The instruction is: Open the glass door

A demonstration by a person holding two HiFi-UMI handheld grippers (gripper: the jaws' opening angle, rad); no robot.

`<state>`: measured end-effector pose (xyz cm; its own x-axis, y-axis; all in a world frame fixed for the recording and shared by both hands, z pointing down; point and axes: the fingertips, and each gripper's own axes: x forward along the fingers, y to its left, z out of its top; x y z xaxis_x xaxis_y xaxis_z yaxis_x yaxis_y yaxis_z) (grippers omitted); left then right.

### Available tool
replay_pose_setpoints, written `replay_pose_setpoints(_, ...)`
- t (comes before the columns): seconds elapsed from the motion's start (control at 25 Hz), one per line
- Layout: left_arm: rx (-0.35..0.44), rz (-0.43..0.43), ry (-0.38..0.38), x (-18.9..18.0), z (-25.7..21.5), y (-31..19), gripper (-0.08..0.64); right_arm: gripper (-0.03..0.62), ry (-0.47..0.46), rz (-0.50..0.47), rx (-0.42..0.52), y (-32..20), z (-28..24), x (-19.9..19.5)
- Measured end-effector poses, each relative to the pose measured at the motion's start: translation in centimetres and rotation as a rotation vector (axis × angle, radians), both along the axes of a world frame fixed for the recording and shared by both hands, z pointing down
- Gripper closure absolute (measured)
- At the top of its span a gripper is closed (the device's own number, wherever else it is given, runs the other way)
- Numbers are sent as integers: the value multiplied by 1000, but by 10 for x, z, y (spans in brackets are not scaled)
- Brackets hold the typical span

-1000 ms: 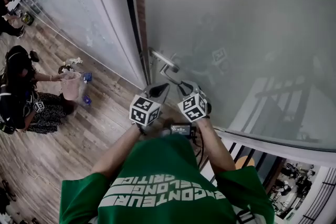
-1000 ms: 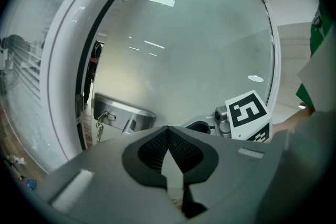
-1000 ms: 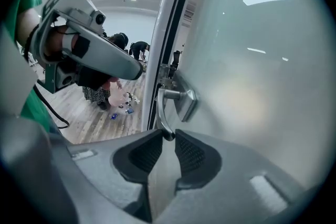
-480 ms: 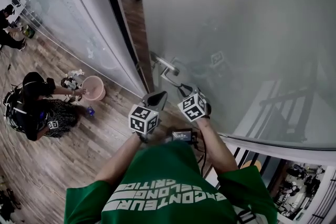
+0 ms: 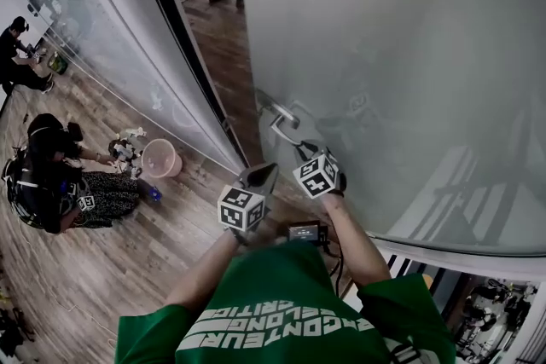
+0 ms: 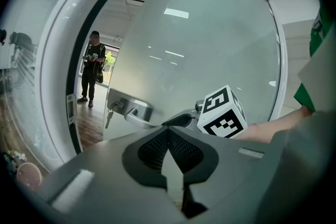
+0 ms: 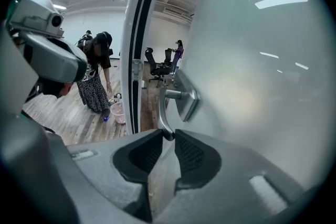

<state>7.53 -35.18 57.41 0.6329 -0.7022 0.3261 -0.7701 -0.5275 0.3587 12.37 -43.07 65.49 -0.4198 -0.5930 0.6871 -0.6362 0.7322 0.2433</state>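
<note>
Jaws: right gripper (image 7: 169, 137) clamps one lever handle (image 7: 162, 112) on glass door (image 7: 252, 86); left gripper (image 6: 168, 134) closed, empty. One pink bucket (image 5: 159, 158), contents unclear.

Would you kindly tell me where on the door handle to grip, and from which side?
Grip the door handle at its lever's free end, far from the mounting plate, approaching square to the glass door. The bar is slim, so fingers close across it, as the right gripper shows.
</note>
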Motion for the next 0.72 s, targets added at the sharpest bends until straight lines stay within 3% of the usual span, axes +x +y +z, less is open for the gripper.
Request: replay_pose_setpoints(0.72, 14, -50, 10, 35, -1, 10, 543, 532, 30, 93, 46, -61, 0, 31)
